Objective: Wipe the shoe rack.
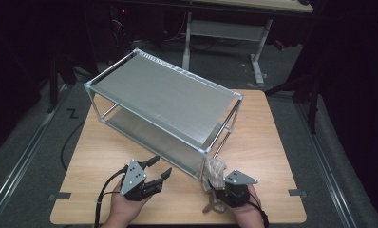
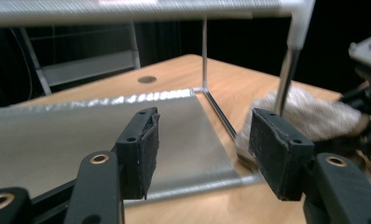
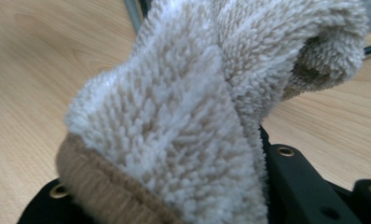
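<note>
Now your right gripper [image 1: 214,194] fingers clamp the fuzzy sock [image 1: 214,173] beside the rack [image 1: 163,95] corner post; your left gripper [image 1: 156,172] fingers stand wide, facing its lower shelf.

Both black two-jaw tools, the left gripper [image 1: 157,170] and the right gripper [image 1: 214,194], carry grey three-cornered plates, brass-ringed screw holes, dark padded jaws and trailing black cables.
</note>
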